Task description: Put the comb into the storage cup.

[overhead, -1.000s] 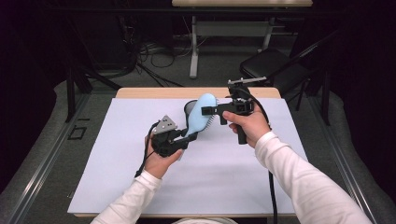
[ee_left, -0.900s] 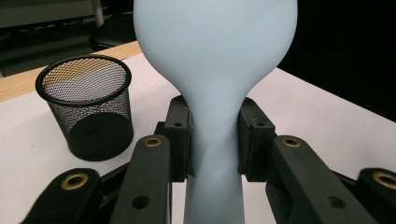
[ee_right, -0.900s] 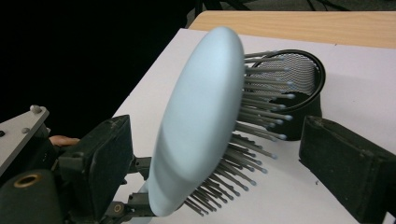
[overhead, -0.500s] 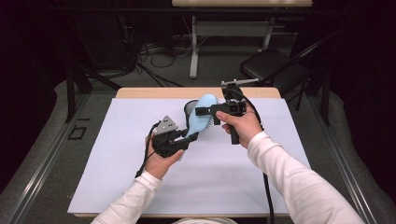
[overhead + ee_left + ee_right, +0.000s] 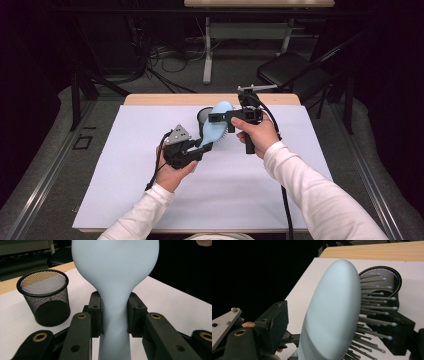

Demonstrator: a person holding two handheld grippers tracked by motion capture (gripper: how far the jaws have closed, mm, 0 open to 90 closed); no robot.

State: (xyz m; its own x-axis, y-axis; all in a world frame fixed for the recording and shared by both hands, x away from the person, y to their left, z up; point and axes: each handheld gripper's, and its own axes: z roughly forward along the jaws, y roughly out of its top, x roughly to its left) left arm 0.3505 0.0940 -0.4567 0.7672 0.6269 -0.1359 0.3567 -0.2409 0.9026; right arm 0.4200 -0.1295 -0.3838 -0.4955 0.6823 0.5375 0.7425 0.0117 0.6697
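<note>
A light blue hairbrush (image 5: 214, 129) is held above the table by its handle, with my left gripper (image 5: 204, 146) shut on it. In the left gripper view the two pads (image 5: 96, 312) press the handle's neck on both sides of the hairbrush (image 5: 115, 265). My right gripper (image 5: 218, 117) reaches in from the right around the brush head. Its jaws have just been closing, with the hairbrush (image 5: 334, 315) between them. One jaw faces the smooth back with a gap, and the other stands at the bristle tips (image 5: 387, 307).
A black mesh pen cup (image 5: 203, 115) stands upright behind the brush, also seen as the cup (image 5: 45, 300) and the cup (image 5: 384, 277). A white sheet (image 5: 125, 190) covers the wooden table (image 5: 165, 99). A dark chair (image 5: 295, 70) stands beyond it.
My right gripper has shifted slightly left onto the brush head and its jaws have narrowed around it. The left gripper and the brush handle have stayed put.
</note>
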